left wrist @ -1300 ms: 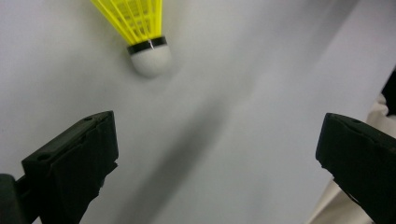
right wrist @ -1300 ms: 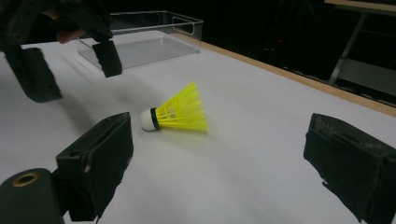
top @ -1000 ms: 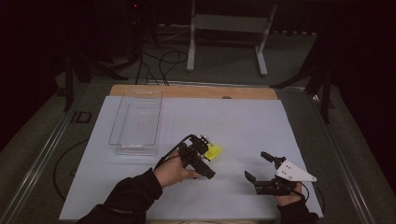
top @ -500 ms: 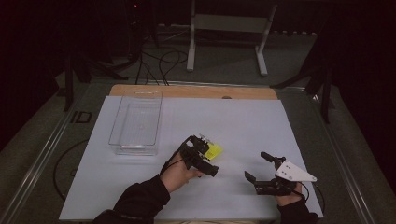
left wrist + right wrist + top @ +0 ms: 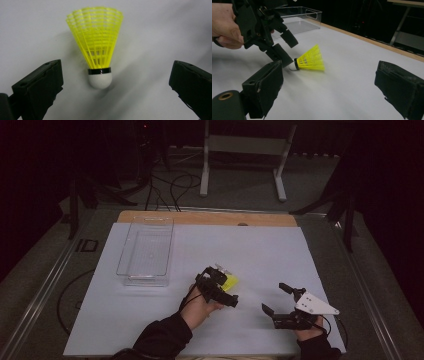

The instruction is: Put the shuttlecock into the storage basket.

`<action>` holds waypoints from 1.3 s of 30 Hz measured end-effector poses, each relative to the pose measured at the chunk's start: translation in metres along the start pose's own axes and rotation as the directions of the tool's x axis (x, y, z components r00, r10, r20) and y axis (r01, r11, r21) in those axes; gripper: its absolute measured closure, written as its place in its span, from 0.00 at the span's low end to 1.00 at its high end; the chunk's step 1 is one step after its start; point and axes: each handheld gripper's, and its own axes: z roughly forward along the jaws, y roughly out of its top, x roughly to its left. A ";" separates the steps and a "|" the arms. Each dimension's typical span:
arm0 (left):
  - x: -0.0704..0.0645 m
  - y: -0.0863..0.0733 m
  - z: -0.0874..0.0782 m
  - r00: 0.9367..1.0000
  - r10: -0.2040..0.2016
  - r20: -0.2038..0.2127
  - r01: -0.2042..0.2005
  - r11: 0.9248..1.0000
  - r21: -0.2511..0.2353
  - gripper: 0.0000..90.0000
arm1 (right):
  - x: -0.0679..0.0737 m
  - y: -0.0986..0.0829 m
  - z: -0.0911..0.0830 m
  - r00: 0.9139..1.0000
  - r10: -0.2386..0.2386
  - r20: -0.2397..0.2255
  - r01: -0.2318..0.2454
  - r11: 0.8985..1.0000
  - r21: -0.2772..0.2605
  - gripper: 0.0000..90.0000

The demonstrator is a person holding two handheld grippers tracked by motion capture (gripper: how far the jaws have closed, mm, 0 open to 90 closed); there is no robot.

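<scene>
While the shuttlecock [image 5: 98, 47] lay on its side, the left tool [image 5: 110, 82] straddled its cork, jaws wide, not touching. Right of the shuttlecock, the right tool [image 5: 278, 301] rested on the counter [image 5: 310, 255], released.

A yellow shuttlecock [image 5: 97, 48] with a white cork tip and black band lies on its side mid-sheet, nearer the front edge.

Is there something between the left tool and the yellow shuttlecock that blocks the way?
Nothing visible does. The left tool is open, and the shuttlecock lies on its side on the white table cover, in the gap ahead of the two jaws, its white tip toward the tool. Only bare cover lies between them.
</scene>
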 end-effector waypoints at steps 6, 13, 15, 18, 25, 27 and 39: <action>0.002 0.003 0.009 1.000 -0.020 0.015 0.020 0.998 0.051 0.00 | 0.000 0.000 0.000 1.000 -0.002 -0.002 0.002 1.000 0.001 0.09; 0.003 0.008 0.016 0.999 -0.034 0.016 0.033 0.994 0.100 0.05 | 0.000 0.000 0.000 1.000 0.001 -0.003 -0.001 1.000 0.004 0.09; 0.003 0.009 0.018 1.000 -0.027 0.013 0.025 0.994 0.111 0.08 | 0.000 0.000 0.000 1.000 -0.001 -0.004 0.001 1.000 0.005 0.09; 0.003 0.011 0.019 1.000 -0.027 0.002 0.026 0.993 0.114 0.13 | 0.000 0.000 0.000 1.000 0.000 -0.003 0.000 1.000 0.003 0.09; 0.005 0.010 0.022 1.000 -0.021 -0.021 0.024 0.990 0.138 0.30 | 0.000 0.000 0.000 1.000 0.001 -0.001 -0.001 1.000 0.006 0.09; 0.005 0.010 0.023 0.999 -0.016 -0.028 0.020 0.990 0.140 0.36 | 0.000 0.000 0.000 1.000 0.003 0.000 -0.003 1.000 0.008 0.09; 0.008 0.009 0.027 0.999 -0.003 -0.052 0.011 0.987 0.162 0.54 | 0.001 0.000 0.001 1.000 0.002 0.003 -0.002 1.000 0.008 0.09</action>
